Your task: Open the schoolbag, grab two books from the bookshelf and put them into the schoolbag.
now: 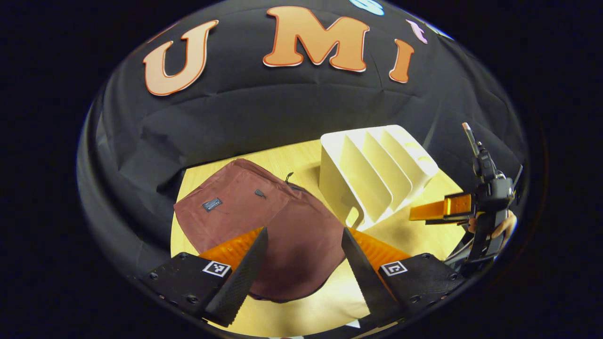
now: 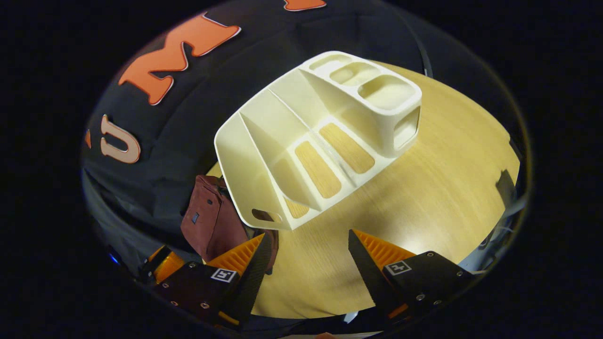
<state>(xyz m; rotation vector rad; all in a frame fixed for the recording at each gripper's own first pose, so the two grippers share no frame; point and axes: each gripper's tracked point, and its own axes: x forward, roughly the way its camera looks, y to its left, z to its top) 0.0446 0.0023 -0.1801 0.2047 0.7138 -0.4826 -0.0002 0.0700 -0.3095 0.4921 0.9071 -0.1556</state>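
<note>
1. The left gripper (image 1: 304, 230) has its jaws spread wide with nothing between them. The right gripper (image 2: 309, 233) is also parted and empty; I also see it from the side in the left gripper view (image 1: 440, 210), held by a hand.
2. The key relation is that the maroon schoolbag (image 1: 264, 221) lies flat on the wooden table (image 1: 414, 235), straight ahead of and just below the left jaws. Its long axis runs from far left to near right in the left gripper view. The left gripper is clearly the nearer one to it. From the right gripper the bag (image 2: 212, 226) sits off to the left, partly behind the shelf.
3. A zip pull shows at the bag's far edge, on the side facing the shelf. I cannot tell whether the mouth is open or zipped.
4. The white bookshelf (image 2: 301, 141) stands just beside the bag, directly ahead of the right jaws, with its dividers running away from them.
5. I count one schoolbag, one bookshelf and two grippers. The shelf's slots stand empty, and bare table shows through three cut-outs in its floor.
6. My judgement is that an empty shelf suits books already packed, but the bag's inside is hidden, so I leave that unsettled.
</note>
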